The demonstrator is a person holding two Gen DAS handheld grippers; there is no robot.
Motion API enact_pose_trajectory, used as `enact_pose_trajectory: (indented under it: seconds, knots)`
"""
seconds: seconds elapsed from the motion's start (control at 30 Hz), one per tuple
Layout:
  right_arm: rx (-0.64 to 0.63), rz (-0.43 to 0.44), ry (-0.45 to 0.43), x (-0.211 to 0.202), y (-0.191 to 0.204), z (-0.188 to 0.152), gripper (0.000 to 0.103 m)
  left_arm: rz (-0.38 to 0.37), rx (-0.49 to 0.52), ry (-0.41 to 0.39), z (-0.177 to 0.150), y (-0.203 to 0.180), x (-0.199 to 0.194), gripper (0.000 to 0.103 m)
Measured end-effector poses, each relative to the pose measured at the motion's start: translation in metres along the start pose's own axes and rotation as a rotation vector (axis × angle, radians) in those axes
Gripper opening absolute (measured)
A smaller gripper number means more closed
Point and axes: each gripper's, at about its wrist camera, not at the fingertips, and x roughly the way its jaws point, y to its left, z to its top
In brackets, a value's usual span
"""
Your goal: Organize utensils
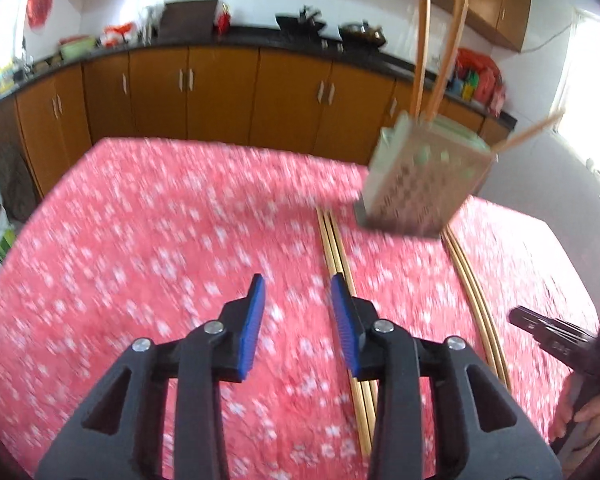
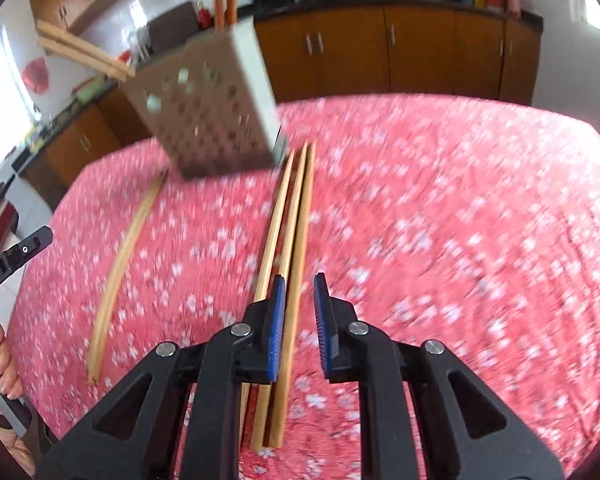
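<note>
Over red tablecloth (image 2: pixel 440 208): chopsticks (image 2: pixel 296 248) between parted right tool (image 2: pixel 299 316) pads.

A big table (image 2: pixel 460 200) is covered with a red cloth (image 1: pixel 160 240) that has small white flowers on it. A gray box with holes (image 2: pixel 208 120) stands on the cloth at about eleven o'clock in the right wrist view, with sticks poking out of its top. Three chopsticks (image 2: pixel 292 240) lie side by side at its five o'clock. Another chopstick (image 2: pixel 120 264), maybe two in the blur, lies at the box's seven o'clock.
</note>
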Motion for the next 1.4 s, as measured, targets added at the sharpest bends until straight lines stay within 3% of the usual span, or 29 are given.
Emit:
enact_pose_trajectory:
  seconds: [0.1, 0.17, 0.3, 0.63, 0.93, 1.07, 1.4]
  knots:
    - [-0.008, -0.009, 0.023, 0.011, 0.005, -0.003, 0.015, -0.019, 0.008, 0.033, -0.014, -0.009, 0.009, 0.031]
    - [-0.012, -0.026, 0.03, 0.014, 0.002, -0.01, 0.008, -0.021, 0.025, 0.048, -0.019, -0.013, 0.013, 0.03]
    - [0.024, -0.102, 0.013, 0.015, -0.013, -0.009, 0.008, -0.038, 0.041, 0.092, -0.027, -0.022, 0.024, 0.024]
    - [0.026, -0.115, 0.001, 0.007, -0.021, -0.014, 0.008, -0.05, 0.087, 0.167, -0.038, -0.03, 0.04, 0.016]
    - [0.001, -0.11, 0.004, 0.006, -0.014, -0.015, 0.008, 0.005, 0.134, 0.166, -0.044, -0.034, 0.047, 0.014]
    - [-0.017, -0.113, -0.004, 0.009, -0.01, -0.014, 0.008, 0.043, 0.135, 0.153, -0.042, -0.032, 0.051, 0.008]
    - [0.037, -0.191, -0.048, 0.009, -0.045, -0.001, 0.008, 0.182, 0.021, 0.123, -0.013, 0.036, 0.055, 0.008]
